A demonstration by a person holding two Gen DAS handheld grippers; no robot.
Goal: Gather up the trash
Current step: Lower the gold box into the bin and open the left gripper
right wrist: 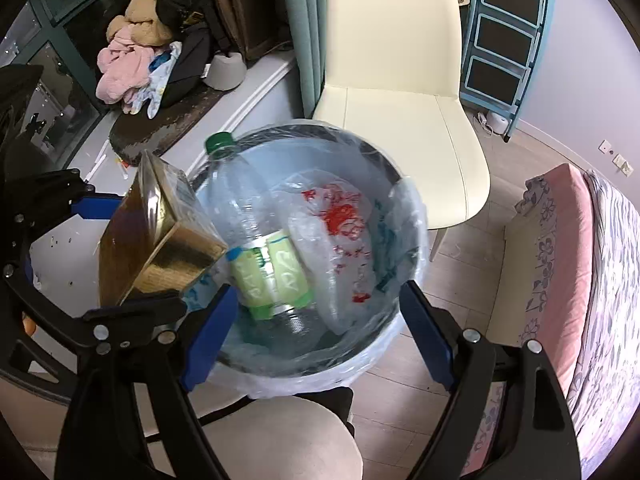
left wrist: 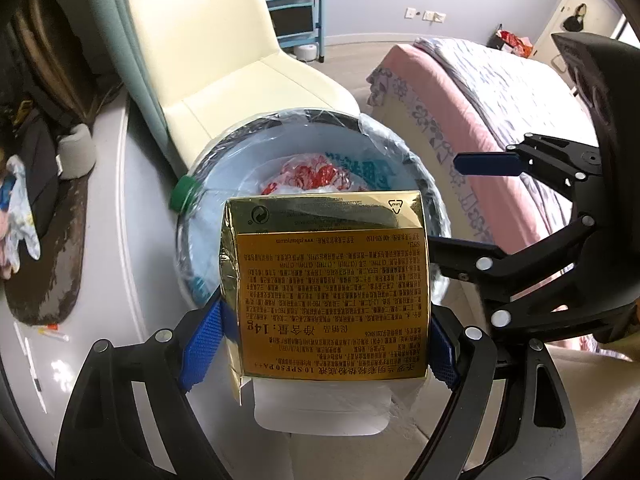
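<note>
You are working in a bedroom with a pale wood floor (right wrist: 480, 280), a cream upholstered chair (right wrist: 400, 92) and a bed with a pink floral cover (left wrist: 500, 92). Nearest your left camera, your left gripper (left wrist: 320, 336) has its blue fingers (left wrist: 200, 348) clamped on the sides of a shiny gold cardboard box printed with black text (left wrist: 332, 292), which hangs just over the near rim of the bin. Your right gripper (right wrist: 316, 336) holds nothing; its blue fingers (right wrist: 424, 340) stand wide apart above the near edge of the same bin. Below both sits the round grey trash bin lined with a clear plastic bag (right wrist: 408, 208). Inside it lies a clear plastic bottle with a green cap and pale green label (right wrist: 264, 264), cap up against the rim, beside a crumpled white plastic bag with red print (right wrist: 340, 216). Farther off, a blue drawer unit (right wrist: 504, 40) stands by the wall, and a heap of pink and tan clothes (right wrist: 128, 68) lies on the window ledge.
</note>
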